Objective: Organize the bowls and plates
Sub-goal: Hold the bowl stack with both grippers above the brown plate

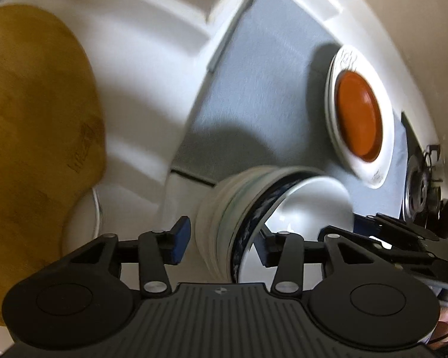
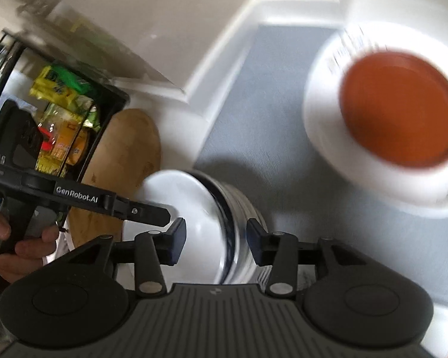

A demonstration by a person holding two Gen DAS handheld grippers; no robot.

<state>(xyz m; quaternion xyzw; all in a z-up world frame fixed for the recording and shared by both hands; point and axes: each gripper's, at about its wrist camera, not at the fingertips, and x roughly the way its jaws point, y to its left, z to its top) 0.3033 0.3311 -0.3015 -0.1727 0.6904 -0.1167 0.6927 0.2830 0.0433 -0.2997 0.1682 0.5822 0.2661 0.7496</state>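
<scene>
A stack of white bowls (image 1: pixel 224 208) (image 2: pixel 194 203), the top one with a dark blue rim, stands on a grey shelf liner (image 1: pixel 259 74) (image 2: pixel 254 104). My left gripper (image 1: pixel 224 244) straddles the stack's wall, and its blue pads (image 1: pixel 180 238) stand slightly off it, open. From the other side my right gripper (image 2: pixel 216 238) straddles the top rim with gaps on both sides, open too. An orange dish (image 1: pixel 358 119) (image 2: pixel 400 110) rests on a pile of white plates (image 1: pixel 385 161) (image 2: pixel 328 137) further along the liner. The pictures are motion-blurred.
A round wooden board (image 1: pixel 30 134) (image 2: pixel 125 155) leans beside the bowls. White cabinet walls (image 1: pixel 152 59) enclose the shelf. A black basket of snack packets (image 2: pixel 65 125) is at the left, behind a hand (image 2: pixel 21 247) on the left gripper's handle. Dark metal parts (image 1: pixel 418 188) show at the right.
</scene>
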